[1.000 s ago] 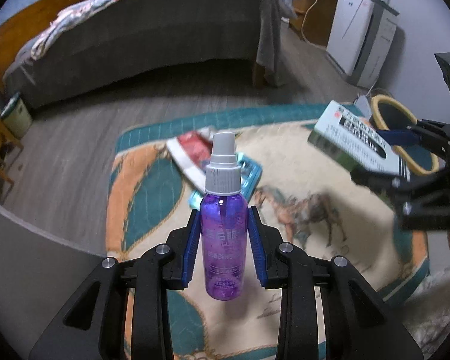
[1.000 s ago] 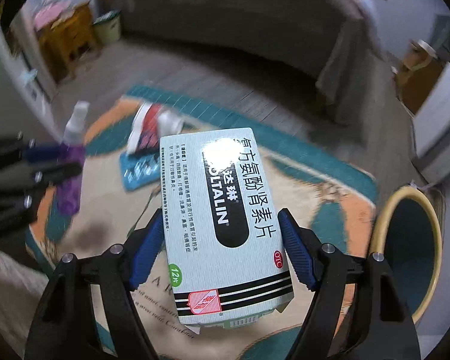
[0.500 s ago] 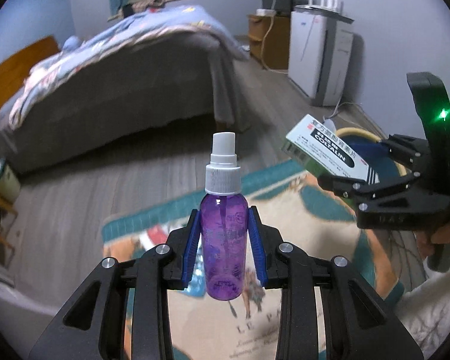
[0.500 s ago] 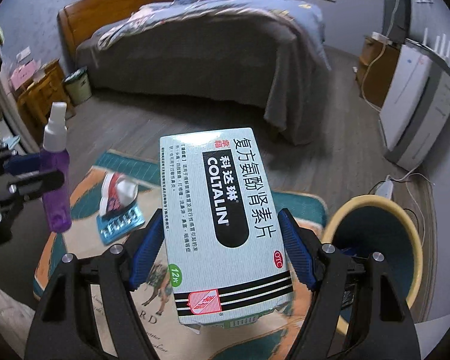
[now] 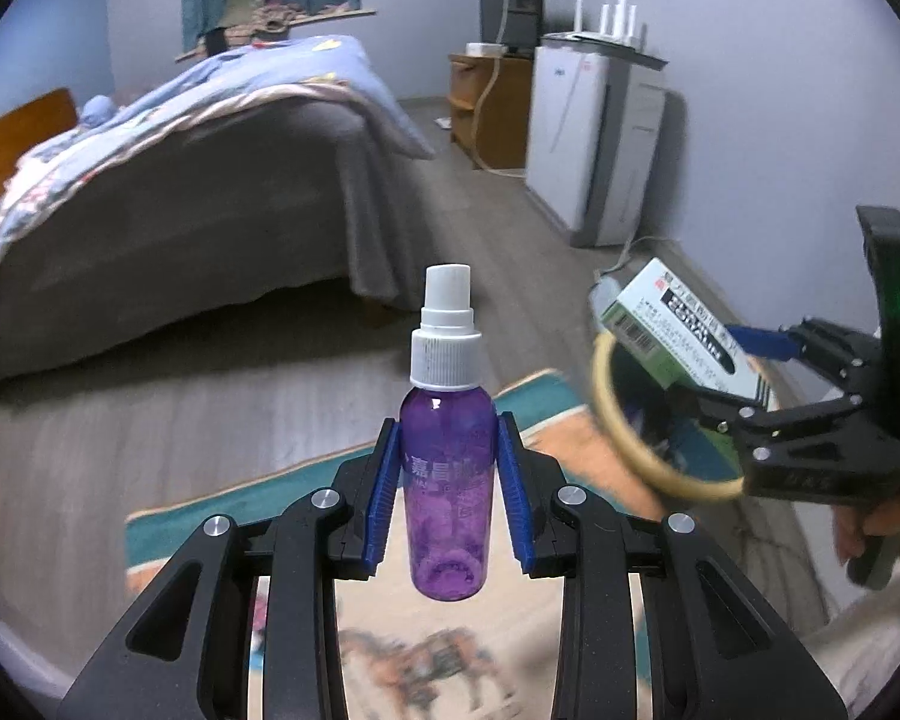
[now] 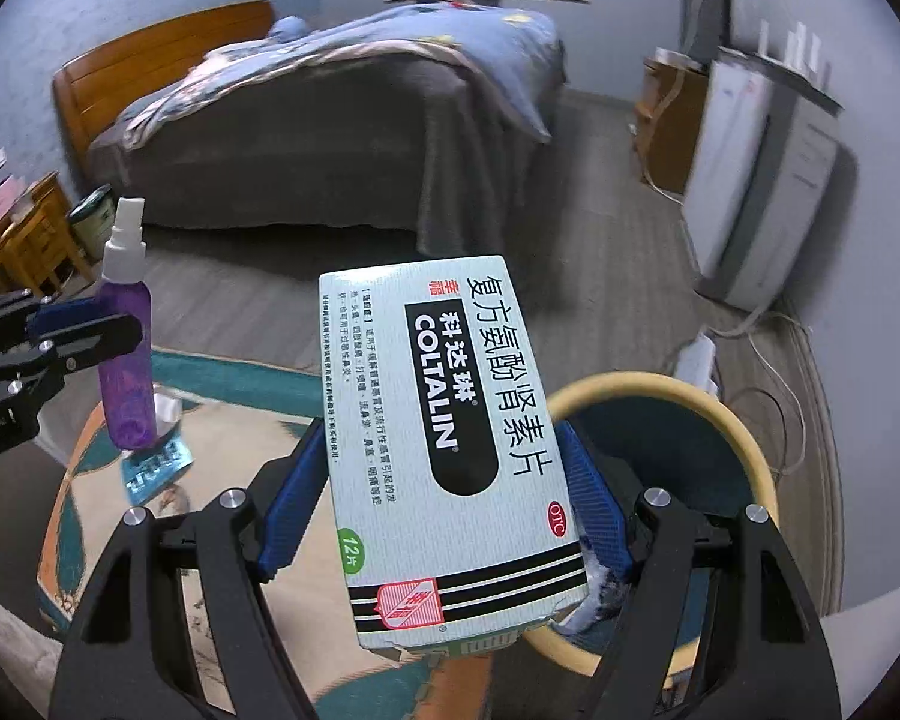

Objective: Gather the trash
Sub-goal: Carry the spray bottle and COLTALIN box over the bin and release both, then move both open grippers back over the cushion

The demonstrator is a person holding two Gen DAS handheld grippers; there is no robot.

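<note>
Two items are held clear of the rug (image 6: 222, 552): the left gripper (image 5: 450, 492) clamps a bottle (image 5: 447, 468) at mid-body, the right gripper (image 6: 444, 510) a box (image 6: 450, 450) by its long edges, beside the bin (image 6: 744, 420). Both look light; the bottle probably slick, the box crushable.

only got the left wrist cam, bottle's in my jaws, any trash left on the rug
Observer: Yes. The right wrist view shows a blue blister pack lying on the rug.
Operator: that all
Observer: Something white, perhaps a wrapper, lies just beyond it, partly behind your bottle.
Operator: box gripped ok
Observer: The right gripper has its jaws pressed on both long edges of the box, whose lower corner is torn.
</note>
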